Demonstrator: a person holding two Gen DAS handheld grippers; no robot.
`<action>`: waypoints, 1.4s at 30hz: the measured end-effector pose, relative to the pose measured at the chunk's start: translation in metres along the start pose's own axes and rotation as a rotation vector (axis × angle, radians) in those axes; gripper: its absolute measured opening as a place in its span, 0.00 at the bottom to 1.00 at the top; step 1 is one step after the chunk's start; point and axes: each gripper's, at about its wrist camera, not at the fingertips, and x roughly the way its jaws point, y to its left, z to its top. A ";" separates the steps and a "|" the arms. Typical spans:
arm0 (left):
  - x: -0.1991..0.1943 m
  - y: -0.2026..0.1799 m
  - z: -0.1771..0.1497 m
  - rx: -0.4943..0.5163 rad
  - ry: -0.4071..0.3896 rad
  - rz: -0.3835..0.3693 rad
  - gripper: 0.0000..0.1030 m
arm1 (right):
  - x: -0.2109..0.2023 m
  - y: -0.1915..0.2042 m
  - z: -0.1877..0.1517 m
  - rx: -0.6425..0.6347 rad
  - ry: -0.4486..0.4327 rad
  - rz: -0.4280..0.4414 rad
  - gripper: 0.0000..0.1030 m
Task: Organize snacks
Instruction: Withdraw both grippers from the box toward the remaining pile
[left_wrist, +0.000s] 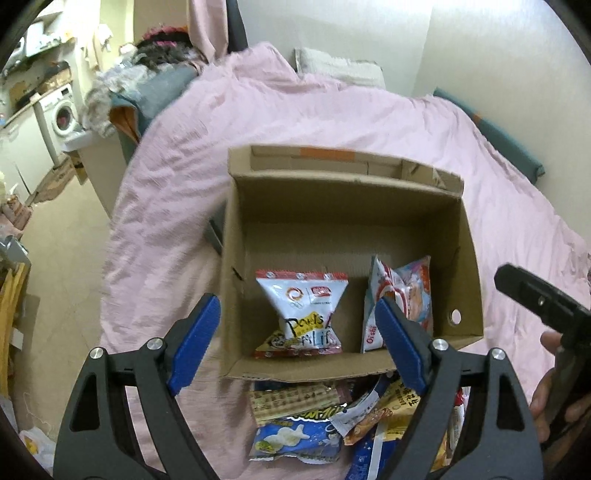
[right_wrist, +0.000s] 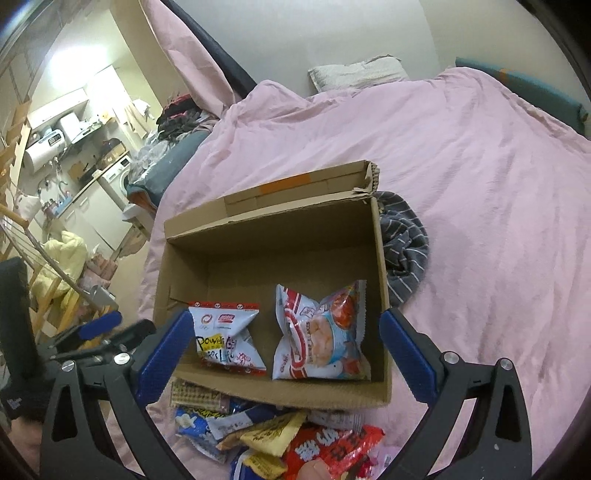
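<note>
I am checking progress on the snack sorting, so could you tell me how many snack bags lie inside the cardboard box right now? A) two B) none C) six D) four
A: the cardboard box holds just two bags, a white and red one on the left and a shrimp-flake bag on the right; the other snacks lie on the pink bedcover in front of it.

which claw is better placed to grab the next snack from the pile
Probably the left claw: it is open and empty, with the snack pile directly below it in front of the box. The right claw is open too, but sits more over the box.
</note>
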 end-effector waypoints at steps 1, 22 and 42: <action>-0.007 0.001 -0.001 0.003 -0.022 0.015 0.81 | -0.003 0.001 -0.002 -0.005 -0.001 -0.001 1.00; -0.047 0.011 -0.056 -0.021 0.004 0.057 0.94 | -0.059 -0.005 -0.062 0.053 0.027 -0.013 1.00; -0.046 0.012 -0.102 -0.015 0.118 0.059 0.94 | -0.066 -0.040 -0.110 0.105 0.148 -0.086 1.00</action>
